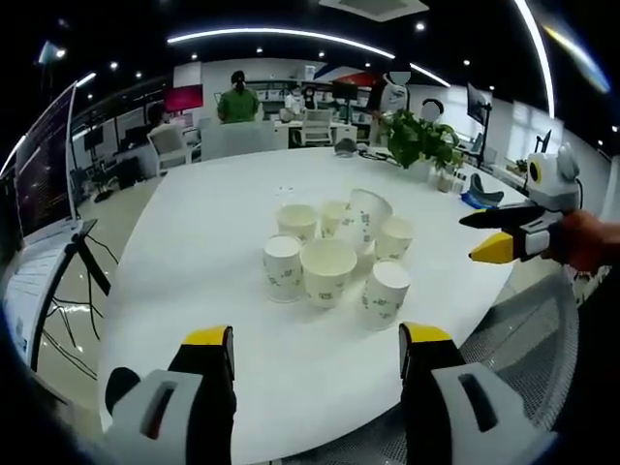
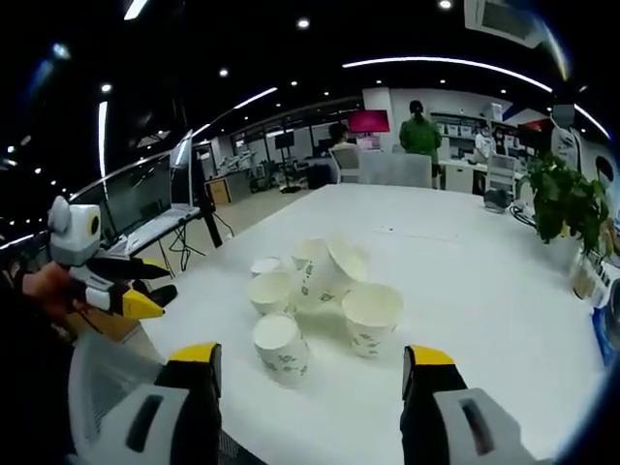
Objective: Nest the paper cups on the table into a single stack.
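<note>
Seven-odd paper cups point(image 1: 327, 269) clustered loose on worktop point(image 1: 194, 242), none nested. Left tool point(image 1: 317, 351), right tool point(image 2: 312, 370) both released, empty. Start step; next: approach, grip one cup.

A potted plant point(image 1: 419, 139) is standing at the far edge of the white table point(image 1: 194, 291), upper right of centre in the left gripper view, and sitting at the right edge in the right gripper view. A person in a green top point(image 1: 237, 100) is standing in the upper middle background. White office chairs point(image 1: 170, 145) are lining the table's far side. A monitor on a stand point(image 1: 44, 165) is leaning at the left. A mesh chair seat point(image 1: 542, 339) is showing at lower right. Ceiling light strips point(image 1: 281, 35) are glowing overhead.
</note>
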The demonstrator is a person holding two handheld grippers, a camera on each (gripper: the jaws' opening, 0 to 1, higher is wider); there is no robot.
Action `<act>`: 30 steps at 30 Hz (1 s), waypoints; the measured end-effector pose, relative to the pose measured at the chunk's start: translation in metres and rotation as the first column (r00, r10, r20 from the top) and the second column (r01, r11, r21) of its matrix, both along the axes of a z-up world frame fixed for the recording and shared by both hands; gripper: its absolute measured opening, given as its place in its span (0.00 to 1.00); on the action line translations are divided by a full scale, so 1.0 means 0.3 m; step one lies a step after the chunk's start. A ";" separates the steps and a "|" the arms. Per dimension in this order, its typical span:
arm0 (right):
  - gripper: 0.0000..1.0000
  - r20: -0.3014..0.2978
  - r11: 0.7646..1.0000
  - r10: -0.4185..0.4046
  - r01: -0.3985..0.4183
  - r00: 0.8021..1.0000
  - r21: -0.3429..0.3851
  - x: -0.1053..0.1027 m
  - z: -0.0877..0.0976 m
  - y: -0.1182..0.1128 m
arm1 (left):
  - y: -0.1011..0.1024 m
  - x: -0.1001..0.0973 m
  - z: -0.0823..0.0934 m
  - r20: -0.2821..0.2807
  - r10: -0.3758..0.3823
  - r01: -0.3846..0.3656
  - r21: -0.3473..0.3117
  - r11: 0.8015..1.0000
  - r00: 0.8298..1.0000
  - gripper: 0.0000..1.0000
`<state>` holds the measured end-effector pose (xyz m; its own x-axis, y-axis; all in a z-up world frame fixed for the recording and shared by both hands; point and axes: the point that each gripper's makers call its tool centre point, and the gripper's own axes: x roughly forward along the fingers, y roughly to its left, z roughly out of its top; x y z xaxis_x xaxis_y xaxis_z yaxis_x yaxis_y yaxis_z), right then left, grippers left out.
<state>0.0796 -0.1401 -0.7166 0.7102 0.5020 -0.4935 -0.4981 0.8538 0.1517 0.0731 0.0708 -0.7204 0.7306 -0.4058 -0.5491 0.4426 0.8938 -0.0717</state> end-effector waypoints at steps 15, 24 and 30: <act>0.75 0.018 1.000 0.020 -0.020 1.000 -0.008 0.055 0.036 0.003 | 0.012 0.005 0.004 0.003 0.014 -0.014 -0.010 1.000 1.000 0.68; 0.71 0.043 0.997 0.074 -0.074 0.996 0.010 0.150 0.067 0.054 | 0.019 -0.001 0.006 0.005 0.025 -0.025 -0.016 1.000 1.000 0.68; 0.67 0.033 0.993 0.116 -0.116 0.993 0.009 0.207 0.067 0.080 | 0.034 0.002 0.001 0.006 0.034 -0.034 -0.020 0.999 0.999 0.68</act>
<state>0.1416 -0.1161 -0.6965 0.6625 0.5868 -0.4656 -0.5982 0.7886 0.1428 0.0737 0.0810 -0.7200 0.7475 -0.3919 -0.5364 0.4128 0.9066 -0.0872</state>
